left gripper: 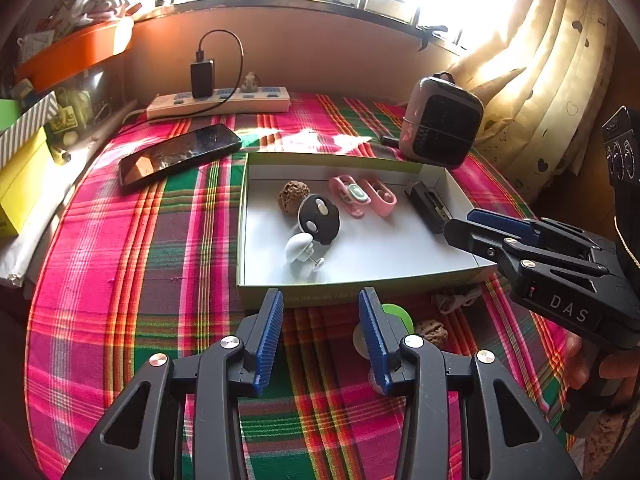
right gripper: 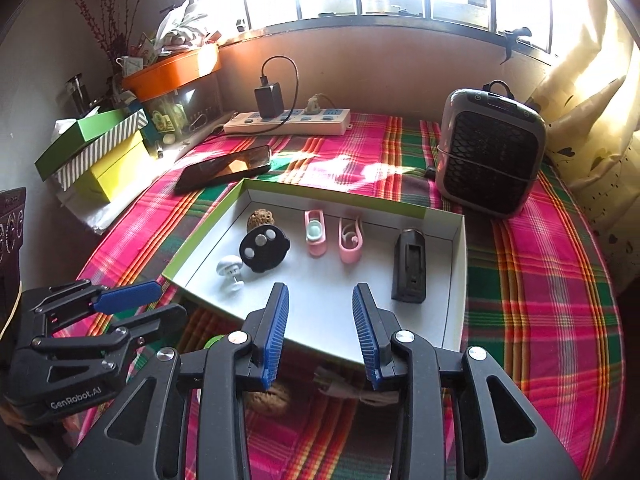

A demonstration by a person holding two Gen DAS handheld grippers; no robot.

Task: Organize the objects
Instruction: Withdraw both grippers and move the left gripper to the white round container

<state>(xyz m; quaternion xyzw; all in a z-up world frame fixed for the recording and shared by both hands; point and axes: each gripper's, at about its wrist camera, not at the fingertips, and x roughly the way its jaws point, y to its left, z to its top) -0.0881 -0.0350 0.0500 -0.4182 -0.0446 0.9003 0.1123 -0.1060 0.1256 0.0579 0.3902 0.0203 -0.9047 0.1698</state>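
The white tray (right gripper: 456,280) sits on the plaid cloth (right gripper: 540,300) and holds a walnut (right gripper: 259,219), black disc (right gripper: 264,254), white knob (right gripper: 230,268), two pink clips (right gripper: 332,236) and a black block (right gripper: 409,266). Left gripper (left gripper: 320,332) and right gripper (right gripper: 320,332) hover at the tray's near edge, jaws apart, empty. A second walnut (left gripper: 431,331) and a green piece (left gripper: 398,316) lie just outside that edge.

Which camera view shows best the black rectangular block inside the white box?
The right wrist view shows the black block best: it lies whole and unblocked near the box's right wall, its recessed top facing the camera. In the left wrist view it appears smaller, and the right gripper covers its near end.
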